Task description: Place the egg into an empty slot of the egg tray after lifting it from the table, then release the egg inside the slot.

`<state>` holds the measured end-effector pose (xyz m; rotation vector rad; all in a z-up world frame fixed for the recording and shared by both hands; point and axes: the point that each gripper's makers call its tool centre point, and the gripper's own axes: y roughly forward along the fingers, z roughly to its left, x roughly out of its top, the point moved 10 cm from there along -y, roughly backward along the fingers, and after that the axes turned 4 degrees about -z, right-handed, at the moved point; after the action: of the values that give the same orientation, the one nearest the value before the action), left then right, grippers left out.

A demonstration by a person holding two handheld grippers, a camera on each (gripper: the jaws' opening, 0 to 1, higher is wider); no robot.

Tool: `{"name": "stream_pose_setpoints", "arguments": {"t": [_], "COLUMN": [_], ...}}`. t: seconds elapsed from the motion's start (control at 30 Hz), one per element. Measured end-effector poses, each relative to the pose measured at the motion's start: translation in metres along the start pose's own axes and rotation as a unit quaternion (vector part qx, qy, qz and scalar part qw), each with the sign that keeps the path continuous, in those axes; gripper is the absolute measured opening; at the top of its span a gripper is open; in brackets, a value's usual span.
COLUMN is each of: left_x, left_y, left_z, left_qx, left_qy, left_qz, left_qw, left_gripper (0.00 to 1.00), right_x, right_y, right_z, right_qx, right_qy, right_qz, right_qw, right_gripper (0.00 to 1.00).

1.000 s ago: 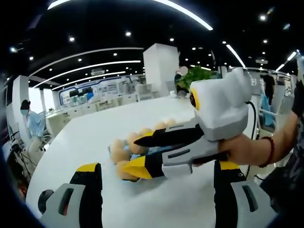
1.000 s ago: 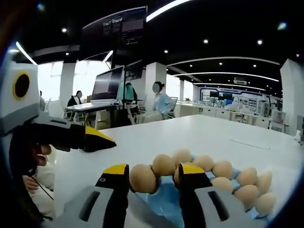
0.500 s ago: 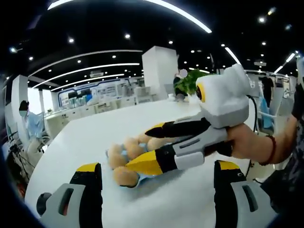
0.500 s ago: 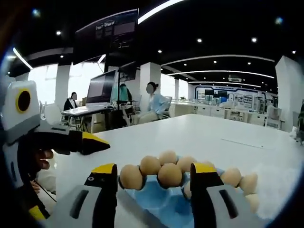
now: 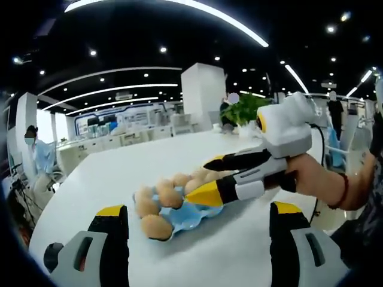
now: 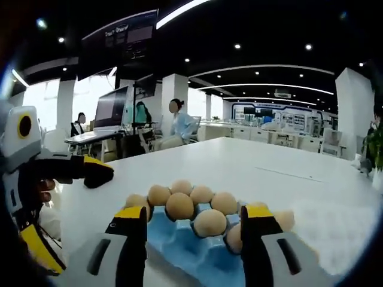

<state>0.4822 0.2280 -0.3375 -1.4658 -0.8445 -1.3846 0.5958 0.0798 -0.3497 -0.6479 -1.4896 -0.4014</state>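
Blue egg tray [image 6: 179, 236]; right gripper [image 6: 194, 216] apparently empty.

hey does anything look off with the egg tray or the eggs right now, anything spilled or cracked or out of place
Nothing stands out. The eggs sit in the slots of the blue egg tray on the white table, none visibly cracked or spilled. Both the right gripper and left gripper are open and hold nothing.
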Motion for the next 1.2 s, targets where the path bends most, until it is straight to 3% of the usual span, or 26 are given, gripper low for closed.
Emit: {"name": "stream_pose_setpoints", "arguments": {"t": [1.2], "left_x": [0.004], "left_y": [0.005], "left_z": [-0.005], "left_qx": [0.005], "left_qy": [-0.007], "left_qz": [-0.007], "left_qw": [0.9999], "left_gripper": [1.0], "right_x": [-0.015], "right_y": [-0.069], "right_z": [-0.059], "right_qx": [-0.106], "right_qy": [-0.001], "right_qz": [0.022], "right_qw": [0.9941], "right_gripper": [0.68]}}
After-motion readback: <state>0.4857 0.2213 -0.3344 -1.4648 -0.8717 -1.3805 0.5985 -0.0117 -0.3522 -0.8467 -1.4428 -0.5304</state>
